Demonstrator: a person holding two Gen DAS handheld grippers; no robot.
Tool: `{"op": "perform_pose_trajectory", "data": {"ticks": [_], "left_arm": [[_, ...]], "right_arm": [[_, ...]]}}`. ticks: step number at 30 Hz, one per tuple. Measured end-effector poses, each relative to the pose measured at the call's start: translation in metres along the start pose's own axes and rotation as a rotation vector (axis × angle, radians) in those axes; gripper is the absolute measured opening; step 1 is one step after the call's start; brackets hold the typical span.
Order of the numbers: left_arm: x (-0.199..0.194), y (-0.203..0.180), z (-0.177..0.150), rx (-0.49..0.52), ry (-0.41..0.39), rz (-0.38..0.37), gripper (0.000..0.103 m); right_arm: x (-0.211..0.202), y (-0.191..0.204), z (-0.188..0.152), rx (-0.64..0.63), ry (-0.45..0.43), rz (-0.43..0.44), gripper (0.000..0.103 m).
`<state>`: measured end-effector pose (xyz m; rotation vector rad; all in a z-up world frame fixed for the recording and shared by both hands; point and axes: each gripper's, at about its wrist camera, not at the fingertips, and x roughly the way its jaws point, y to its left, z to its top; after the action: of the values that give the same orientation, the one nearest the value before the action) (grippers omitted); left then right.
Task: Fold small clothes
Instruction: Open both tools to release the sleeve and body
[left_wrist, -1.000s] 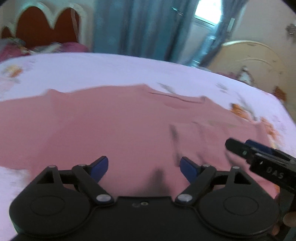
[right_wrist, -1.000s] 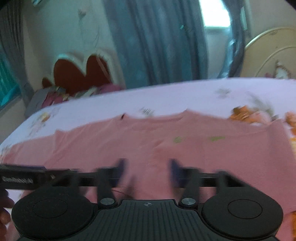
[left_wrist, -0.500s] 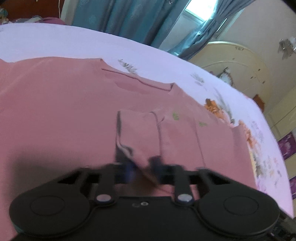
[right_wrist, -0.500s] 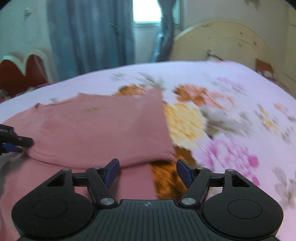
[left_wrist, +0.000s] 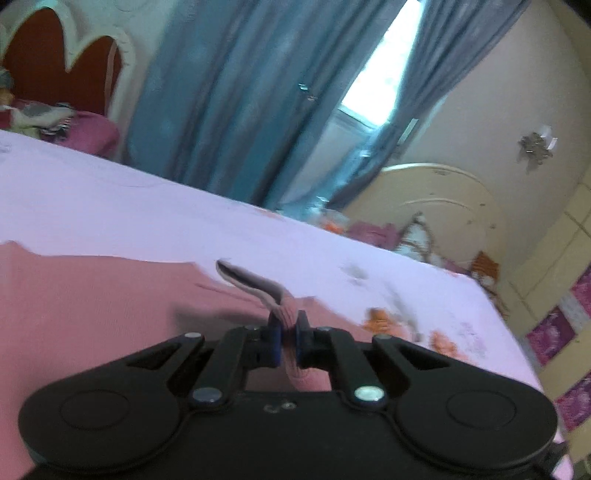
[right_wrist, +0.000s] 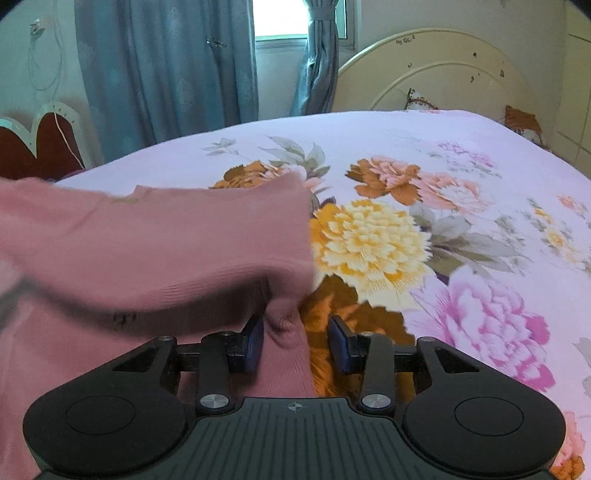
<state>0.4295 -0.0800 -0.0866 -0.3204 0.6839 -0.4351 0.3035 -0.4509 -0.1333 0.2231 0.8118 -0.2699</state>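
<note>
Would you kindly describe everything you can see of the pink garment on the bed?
The pink garment is a soft, finely ribbed knit lying on the floral bedsheet. The left gripper is shut on a gathered fold, lifting its striped edge. In the right wrist view a raised layer drapes over the rest; the right gripper is closing around its bunched corner, only its left pad touching.
</note>
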Motion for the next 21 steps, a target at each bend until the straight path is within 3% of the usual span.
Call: {"op": "perform_pose_trajectory", "data": {"ticks": [1,4,9,11,12,13,14,16,17,18,21], "left_arm": [[0.001,0.01,-0.004,-0.006,0.014,0.032,0.006],[0.014,0.036,-0.028,-0.005,0.08,0.129,0.006],[0.034,0.049,-0.059,0.037,0.171,0.204,0.007],[0.029,0.045,-0.06,0.074,0.158,0.219,0.014],[0.024,0.043,-0.057,0.093,0.145,0.238,0.026],[0.019,0.043,-0.055,0.099,0.124,0.261,0.03],[0.011,0.044,-0.052,0.092,0.094,0.278,0.031],[-0.001,0.045,-0.043,0.083,0.037,0.288,0.035],[-0.002,0.042,-0.038,0.09,0.024,0.285,0.035],[-0.001,0.038,-0.034,0.1,0.019,0.274,0.036],[0.016,0.019,-0.029,0.134,0.05,0.217,0.036]], "right_arm": [[0.001,0.0,0.0,-0.001,0.008,-0.003,0.01],[0.0,-0.005,-0.003,0.02,0.007,-0.003,0.009],[-0.005,-0.013,-0.008,0.054,0.022,-0.007,0.009],[-0.01,-0.014,-0.008,0.028,0.04,0.011,0.01],[-0.015,-0.016,-0.008,0.019,0.046,0.017,0.01],[-0.02,-0.019,-0.009,0.018,0.043,0.02,0.01],[-0.027,-0.022,-0.008,0.023,0.032,0.023,0.012],[-0.037,-0.026,-0.001,0.024,-0.012,0.023,0.032],[-0.038,-0.025,0.004,0.019,-0.035,0.019,0.056],[-0.036,-0.024,0.009,0.011,-0.052,0.022,0.06],[-0.013,-0.02,0.028,0.005,-0.036,0.061,0.059]]}}
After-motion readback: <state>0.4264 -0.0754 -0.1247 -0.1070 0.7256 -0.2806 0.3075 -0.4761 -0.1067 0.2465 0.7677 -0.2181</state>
